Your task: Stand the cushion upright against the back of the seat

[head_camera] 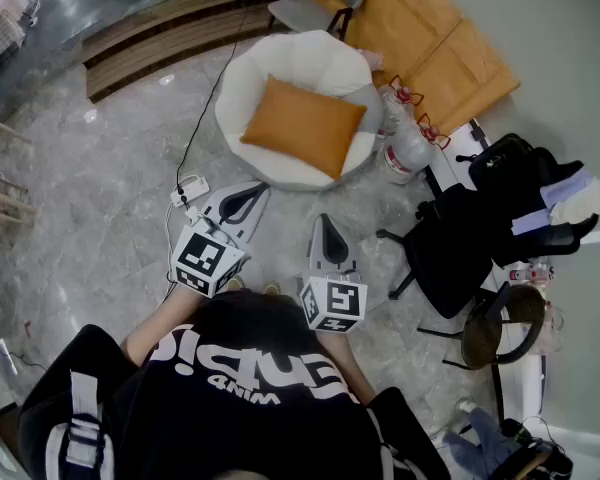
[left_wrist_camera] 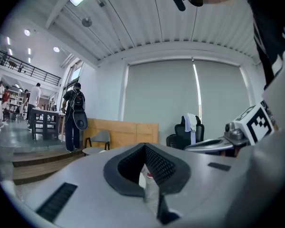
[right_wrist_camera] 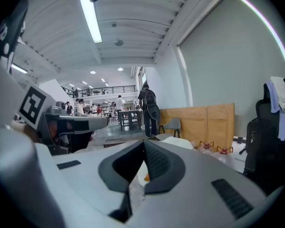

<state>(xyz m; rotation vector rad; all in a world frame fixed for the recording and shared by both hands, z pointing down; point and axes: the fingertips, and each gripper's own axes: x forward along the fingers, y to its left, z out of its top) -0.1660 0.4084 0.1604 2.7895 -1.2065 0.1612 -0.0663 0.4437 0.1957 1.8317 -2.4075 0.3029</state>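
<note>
One orange cushion [head_camera: 304, 125], square, plump, flat on white seat [head_camera: 242, 88]

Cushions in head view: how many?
1. An orange cushion lies on the round white seat, roughly in its middle. None shows elsewhere, though some could be hidden outside the frame.
</note>
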